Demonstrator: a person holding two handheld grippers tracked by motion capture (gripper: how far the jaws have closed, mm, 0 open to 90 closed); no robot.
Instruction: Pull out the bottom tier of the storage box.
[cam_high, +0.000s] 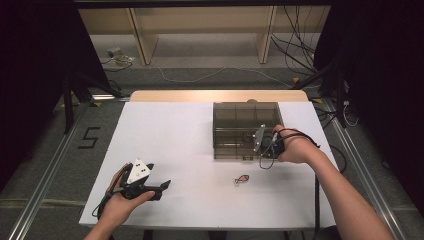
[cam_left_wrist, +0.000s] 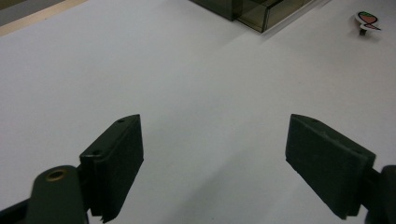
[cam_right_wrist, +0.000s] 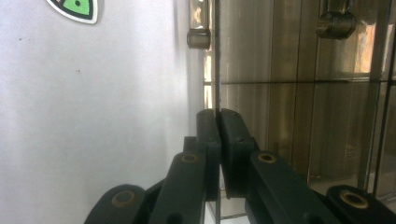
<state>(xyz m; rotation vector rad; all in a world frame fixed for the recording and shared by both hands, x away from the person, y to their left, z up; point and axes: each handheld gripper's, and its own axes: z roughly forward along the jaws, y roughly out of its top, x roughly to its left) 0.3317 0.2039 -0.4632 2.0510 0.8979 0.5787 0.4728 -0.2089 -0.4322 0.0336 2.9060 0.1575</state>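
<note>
A: Smoky brown plastic, that box (cam_high: 245, 130); its long side runs across the table (cam_high: 165, 135), parallel to the far edge, and its front wall faces the person.

B: Start at the left, though. What is the left gripper (cam_high: 159, 189) doing?

A: It rests low near the near-left corner, the hand (cam_high: 121, 200) cupped under its body, pointing right and a little away. In the left gripper view its jaws stand wide apart with only bare white tabletop between them.

B: And past it?

A: A small fish sticker (cam_high: 242, 178) lies flat in front of the box, clear of both grippers.

B: The right gripper (cam_high: 261, 142)?

A: At the box's near right corner, with the hand (cam_high: 295, 147) behind it and the forearm coming in from the lower right. In the right gripper view the jaws are pressed together on a thin upright panel edge of the box; I think that is the front wall, but the close view makes it hard to say.

B: Room to move?

A: Wide open white surface left of the box; the box's right side sits near the table's right edge.
</note>
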